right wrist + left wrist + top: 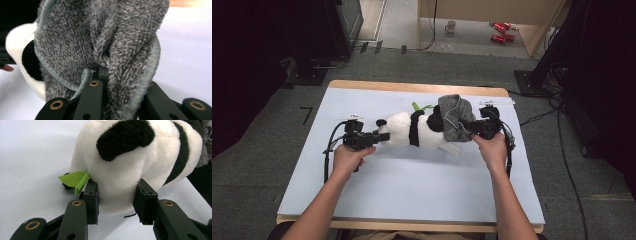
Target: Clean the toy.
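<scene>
Left gripper point(379, 136) is sitting at the left end of the plush panda point(412, 129), jaws pressing into the white plush from both sides; the left gripper view shows the fur bulging between the pads, so it is holding the toy. The panda is lying on its side on the white table cover point(412, 185), roughly centre, a little toward the far edge. A green felt leaf point(72, 178) is poking out right beside the left gripper's near jaw.

Grey towel point(454, 117) is draping over the panda's right end. Right gripper point(472, 127) is pinching a fold of it; in the right gripper view the cloth is bunching between narrow jaws and hiding the tips.

Risks, as judged:
- Left grip is biting soft stuffing only. Any pull could let the plush squeeze out and the panda drag across the cover.
- Leaf is lying close enough to snag in the jaw.
- Right pinch looks shallow, near the hem. A pull could slip it off the cloth, or haul the panda along if the towel is catching on it.
</scene>
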`<state>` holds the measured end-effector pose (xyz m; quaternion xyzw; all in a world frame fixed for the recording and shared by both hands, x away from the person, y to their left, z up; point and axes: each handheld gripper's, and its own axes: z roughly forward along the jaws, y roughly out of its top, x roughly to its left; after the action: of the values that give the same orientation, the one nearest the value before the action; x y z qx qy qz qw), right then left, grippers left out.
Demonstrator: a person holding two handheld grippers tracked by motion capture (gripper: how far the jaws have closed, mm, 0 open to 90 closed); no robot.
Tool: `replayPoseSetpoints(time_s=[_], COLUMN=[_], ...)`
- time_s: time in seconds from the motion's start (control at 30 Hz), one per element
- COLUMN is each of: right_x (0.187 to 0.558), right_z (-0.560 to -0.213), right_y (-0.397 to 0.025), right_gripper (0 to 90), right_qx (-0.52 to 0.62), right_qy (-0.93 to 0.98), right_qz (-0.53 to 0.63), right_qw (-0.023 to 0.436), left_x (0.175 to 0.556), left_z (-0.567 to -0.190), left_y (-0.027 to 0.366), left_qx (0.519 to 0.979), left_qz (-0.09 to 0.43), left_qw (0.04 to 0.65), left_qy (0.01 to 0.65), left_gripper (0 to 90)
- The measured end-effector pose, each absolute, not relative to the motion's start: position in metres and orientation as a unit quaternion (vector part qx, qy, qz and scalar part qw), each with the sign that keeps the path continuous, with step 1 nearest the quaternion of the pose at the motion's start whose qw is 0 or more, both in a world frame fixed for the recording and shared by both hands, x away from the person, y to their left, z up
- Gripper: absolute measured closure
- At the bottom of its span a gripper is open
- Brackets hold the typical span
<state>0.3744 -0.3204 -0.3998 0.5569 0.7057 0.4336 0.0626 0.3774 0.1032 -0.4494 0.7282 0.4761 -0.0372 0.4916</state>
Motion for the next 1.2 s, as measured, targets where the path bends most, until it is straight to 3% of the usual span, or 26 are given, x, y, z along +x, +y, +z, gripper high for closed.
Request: replayPoseSetpoints(time_s=[0.27, 0.6, 0.8, 1.03, 1.2], right_x=[0.359, 0.338, 0.341, 0.360, 0.368], right_z=[-0.364, -0.322, -0.331, -0.369, -0.382], right_y=[-0.322, -0.264, -0.232, -0.222, -0.230], right_gripper=[80.6, 80.6, 80.5, 80.5, 80.6], right_qx=[0.533, 0.438, 0.413, 0.438, 0.452], right_qy=[0.690, 0.725, 0.745, 0.767, 0.760], right_qz=[0.484, 0.528, 0.522, 0.468, 0.466], right_qw=[0.072, 0.060, 0.039, 0.026, 0.016], left_x=[0.378, 0.373, 0.369, 0.367, 0.366], left_z=[-0.449, -0.449, -0.449, -0.450, -0.449], left_y=[0.101, 0.099, 0.098, 0.098, 0.098], left_qx=[0.727, 0.732, 0.737, 0.737, 0.736], left_qz=[-0.039, -0.021, -0.010, 0.000, 0.010], left_qw=[0.496, 0.500, 0.502, 0.505, 0.513], left_qy=[0.474, 0.463, 0.453, 0.449, 0.442], left_gripper=[62.4, 62.4, 62.1, 60.7, 50.4])
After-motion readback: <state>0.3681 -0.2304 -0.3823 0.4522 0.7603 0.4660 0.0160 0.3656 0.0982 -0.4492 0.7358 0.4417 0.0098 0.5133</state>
